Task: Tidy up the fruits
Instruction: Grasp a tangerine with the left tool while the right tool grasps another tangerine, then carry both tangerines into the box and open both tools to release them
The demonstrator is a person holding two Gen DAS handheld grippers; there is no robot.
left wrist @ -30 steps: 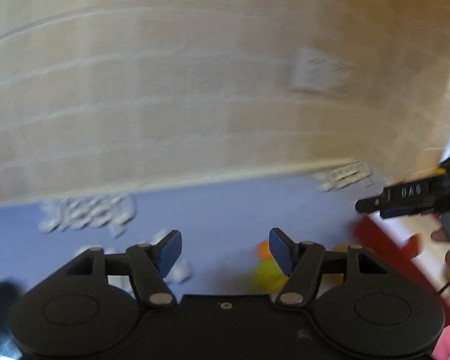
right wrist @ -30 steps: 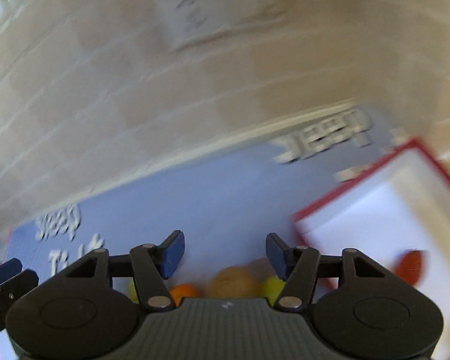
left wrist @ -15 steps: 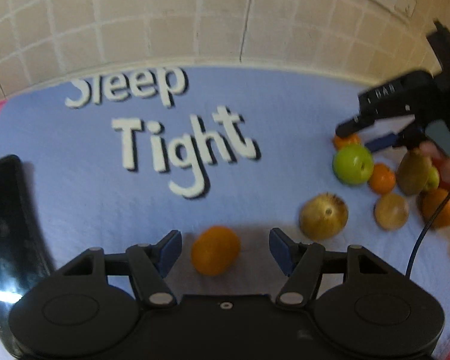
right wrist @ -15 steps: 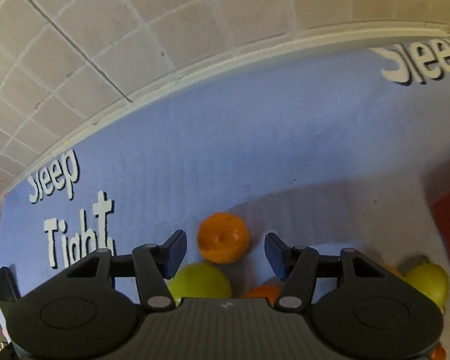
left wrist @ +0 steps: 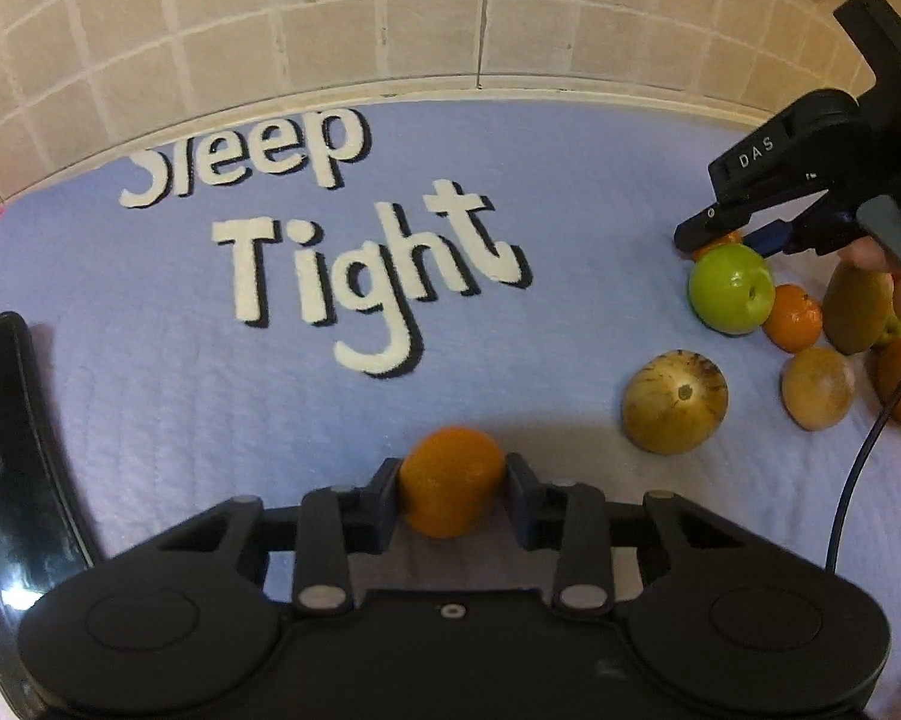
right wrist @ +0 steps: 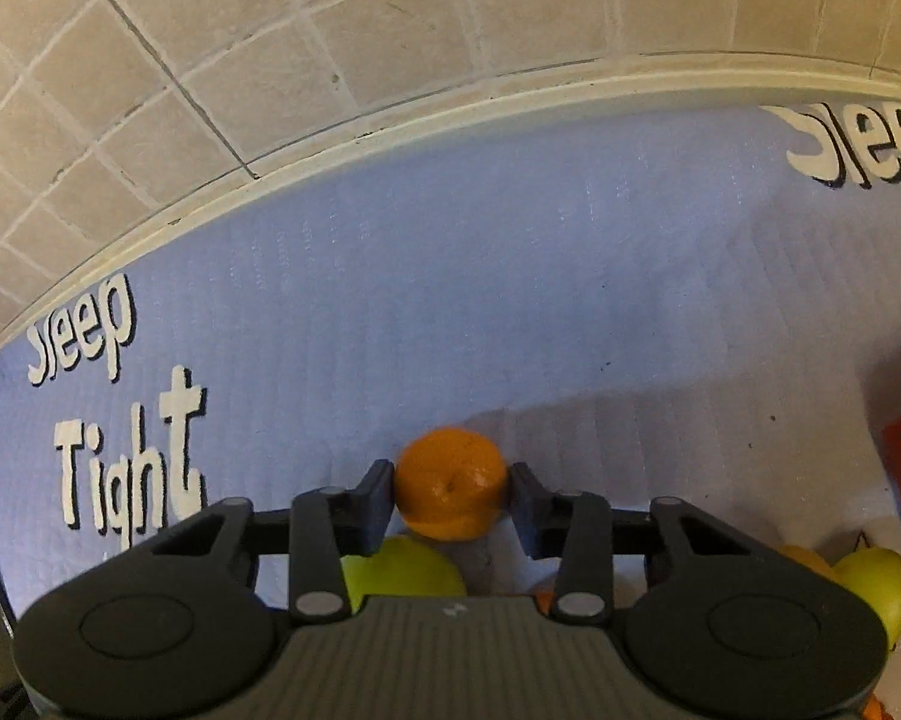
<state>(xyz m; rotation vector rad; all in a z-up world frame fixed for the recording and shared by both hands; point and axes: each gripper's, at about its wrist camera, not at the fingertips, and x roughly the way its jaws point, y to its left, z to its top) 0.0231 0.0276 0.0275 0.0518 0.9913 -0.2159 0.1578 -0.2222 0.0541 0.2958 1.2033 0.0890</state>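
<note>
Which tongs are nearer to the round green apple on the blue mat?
The right tongs. They sit just behind the round green apple, gripping a small orange. The left tongs are far off, gripping another orange.

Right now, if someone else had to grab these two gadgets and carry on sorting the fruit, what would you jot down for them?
Left gripper: shut on a round orange citrus fruit that sits apart from the pile on the lilac "Sleep Tight" mat.
Right gripper: shut on another small orange citrus fruit at the pile's edge, just beyond a green apple.
Still on the mat: that apple, a tan round fruit, a brown kiwi-like fruit and more oranges.
Done: both oranges gripped. Whether they are lifted cannot be told.
Left: carry both off, then sort the rest.
</note>
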